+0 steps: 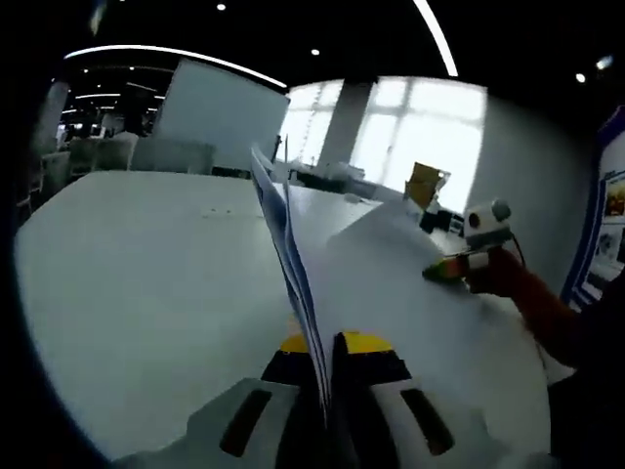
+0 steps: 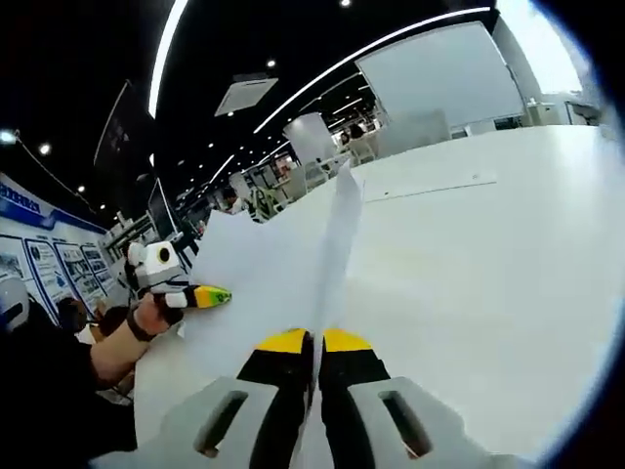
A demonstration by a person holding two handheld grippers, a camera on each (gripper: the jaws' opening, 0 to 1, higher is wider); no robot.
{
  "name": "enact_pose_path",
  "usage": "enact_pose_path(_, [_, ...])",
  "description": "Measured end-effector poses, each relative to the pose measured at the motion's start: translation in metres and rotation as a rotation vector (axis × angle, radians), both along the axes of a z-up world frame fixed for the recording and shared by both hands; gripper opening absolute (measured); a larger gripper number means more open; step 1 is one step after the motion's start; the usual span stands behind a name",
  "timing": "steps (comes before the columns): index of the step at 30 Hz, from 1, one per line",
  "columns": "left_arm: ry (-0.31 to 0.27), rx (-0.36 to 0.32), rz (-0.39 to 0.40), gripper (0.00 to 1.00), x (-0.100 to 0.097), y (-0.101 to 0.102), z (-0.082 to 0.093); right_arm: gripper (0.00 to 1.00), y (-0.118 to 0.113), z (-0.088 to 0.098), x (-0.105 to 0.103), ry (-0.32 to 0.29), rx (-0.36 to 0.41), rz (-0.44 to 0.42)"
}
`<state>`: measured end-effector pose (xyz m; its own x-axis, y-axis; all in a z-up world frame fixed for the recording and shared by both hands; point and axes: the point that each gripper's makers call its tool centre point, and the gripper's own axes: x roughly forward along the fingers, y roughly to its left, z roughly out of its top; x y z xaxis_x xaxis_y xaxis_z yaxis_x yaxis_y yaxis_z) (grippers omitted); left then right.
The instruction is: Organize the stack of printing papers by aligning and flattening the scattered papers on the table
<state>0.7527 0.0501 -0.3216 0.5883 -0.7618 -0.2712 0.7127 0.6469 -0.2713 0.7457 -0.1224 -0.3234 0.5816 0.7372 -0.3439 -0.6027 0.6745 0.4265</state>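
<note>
White table (image 1: 146, 264) (bright office)

The broad white tabletop (image 1: 137, 283) lies bare on the left gripper's outer side — free passage there. On its inner side the raised stack of white printing sheets (image 1: 391, 283) stands as a wall, edge-on between the jaws. In the right gripper view the same sheets (image 2: 264, 264) block the left, while the open white surface (image 2: 488, 283) to the right is unobstructed — clutter sits only at the far edges.
</note>
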Motion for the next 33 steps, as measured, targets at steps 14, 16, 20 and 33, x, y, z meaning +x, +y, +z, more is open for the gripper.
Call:
enact_pose_path(14, [-0.084, 0.178, 0.012, 0.08, 0.000, -0.003, -0.018, 0.02, 0.011, -0.019, -0.011, -0.013, -0.093, -0.014])
enact_pose_path(16, [-0.087, 0.179, 0.014, 0.08, 0.001, -0.002, -0.018, 0.02, 0.012, -0.017, -0.013, -0.021, -0.084, -0.017])
enact_pose_path(20, [-0.095, 0.183, 0.016, 0.09, 0.002, -0.002, -0.019, 0.03, 0.008, -0.020, -0.009, -0.034, -0.096, -0.027])
enact_pose_path(33, [-0.120, 0.197, 0.031, 0.09, 0.006, 0.000, -0.020, 0.05, 0.005, -0.023, -0.004, -0.087, -0.148, -0.054])
